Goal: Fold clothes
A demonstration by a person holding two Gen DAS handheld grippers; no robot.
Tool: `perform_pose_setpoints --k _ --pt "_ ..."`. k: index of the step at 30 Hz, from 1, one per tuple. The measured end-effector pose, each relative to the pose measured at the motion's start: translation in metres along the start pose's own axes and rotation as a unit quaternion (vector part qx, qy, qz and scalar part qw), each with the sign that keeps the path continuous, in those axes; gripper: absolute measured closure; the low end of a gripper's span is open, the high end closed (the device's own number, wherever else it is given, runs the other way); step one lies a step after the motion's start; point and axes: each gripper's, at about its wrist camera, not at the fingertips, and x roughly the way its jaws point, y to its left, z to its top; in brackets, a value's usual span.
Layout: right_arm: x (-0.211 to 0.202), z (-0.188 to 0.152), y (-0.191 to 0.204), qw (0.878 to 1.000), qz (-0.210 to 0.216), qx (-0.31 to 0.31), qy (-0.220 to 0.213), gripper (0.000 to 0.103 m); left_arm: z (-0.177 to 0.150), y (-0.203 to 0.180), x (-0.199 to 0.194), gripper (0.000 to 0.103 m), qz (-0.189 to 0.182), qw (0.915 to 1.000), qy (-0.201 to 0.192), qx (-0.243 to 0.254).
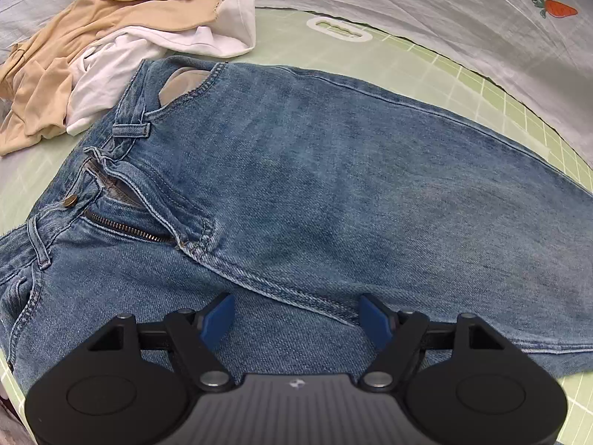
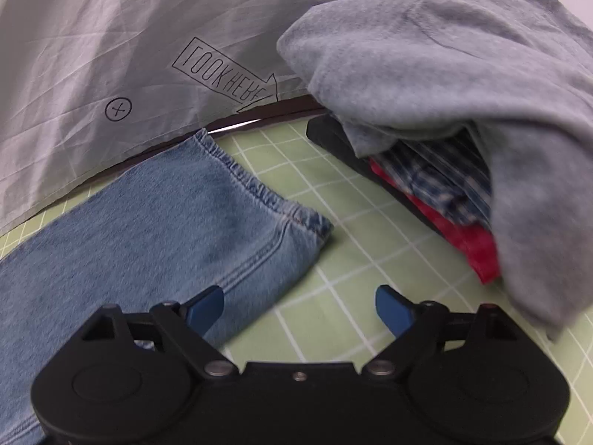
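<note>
My left tool hangs over the jeans with its blue fingers spread apart and nothing between them; it hovers near the crotch seam, just below the open zipper. My right tool is likewise released and empty, its left finger over the hem end of a trouser leg and its right finger over bare green mat.

The jeans lie spread flat on the mat, waistband toward its far left corner, legs running off to the right. They look as though one leg lies over the other, but I cannot be sure from these angles. As I judge it, the lengthwise fold may be done and the crosswise folds, hem up toward waist, are left.

Only the left view shows what waits: a crumpled tan garment and a white garment heaped together at the far left edge of the mat, touching the waistband and not yet folded. It also shows the mat's handle cutout at the far edge. Only the right view shows the hem, and near the mat's right edge a stack on a dark board: a red piece, a blue checked piece, and a grey sweatshirt draped over them. The printed grey sheet lies beyond the mat in both.
</note>
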Motion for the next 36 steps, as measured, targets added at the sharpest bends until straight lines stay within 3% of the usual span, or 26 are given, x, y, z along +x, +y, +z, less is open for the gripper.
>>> perform_pose_setpoints --k 4,6,7,8,12,16,19,21,23,25,26,30,36 --pt "0.025 0.018 -0.001 1.0 -0.002 0.025 -0.001 0.042 -0.003 -0.003 0.001 0.013 0.02 0.9997 -0.009 -0.002" --pt "0.025 0.02 0.002 1.0 0.007 0.004 -0.01 0.081 -0.004 -0.001 0.003 0.008 0.025 0.9995 -0.009 -0.018" --pt "0.025 0.02 0.005 1.0 0.014 -0.012 -0.011 0.087 -0.003 0.0 0.005 0.007 0.024 0.9993 -0.008 -0.028" --pt "0.024 0.019 0.007 0.999 0.015 -0.027 -0.012 0.092 -0.003 0.001 0.005 0.007 0.023 0.9991 -0.006 -0.034" --pt "0.018 0.015 -0.011 1.0 -0.012 -0.013 -0.01 0.093 -0.001 0.004 0.007 0.006 0.018 0.9993 -0.005 -0.034" --pt "0.015 0.011 -0.02 0.999 -0.034 -0.013 -0.009 0.083 -0.002 0.009 0.007 0.006 0.009 0.9994 -0.006 -0.034" --pt "0.003 0.017 -0.02 0.999 -0.035 -0.002 0.008 0.065 -0.002 0.014 0.002 0.006 0.004 0.9994 -0.007 -0.034" --pt "-0.016 0.016 -0.022 1.0 -0.014 -0.005 -0.001 0.037 -0.005 0.02 -0.007 0.006 0.001 0.9991 -0.017 -0.039" --pt "-0.039 0.007 -0.025 1.0 0.012 -0.021 -0.014 0.02 -0.011 0.029 -0.018 0.006 0.002 0.9986 -0.029 -0.043" --pt "-0.065 -0.009 -0.029 0.998 0.036 -0.039 -0.023 0.013 -0.017 0.04 -0.027 0.006 0.0 0.9984 -0.033 -0.045" --pt "-0.077 -0.018 -0.032 0.998 0.045 -0.047 -0.025 0.003 -0.021 0.045 -0.031 0.006 -0.001 0.9984 -0.034 -0.044" --pt "-0.12 -0.059 -0.049 0.996 0.067 -0.061 -0.022 0.0 -0.039 0.06 -0.045 0.006 -0.005 0.9991 -0.031 -0.027" --pt "-0.176 -0.129 -0.086 0.995 0.094 -0.014 0.016 0.0 -0.077 0.065 -0.062 0.006 -0.024 0.9995 -0.023 0.0"
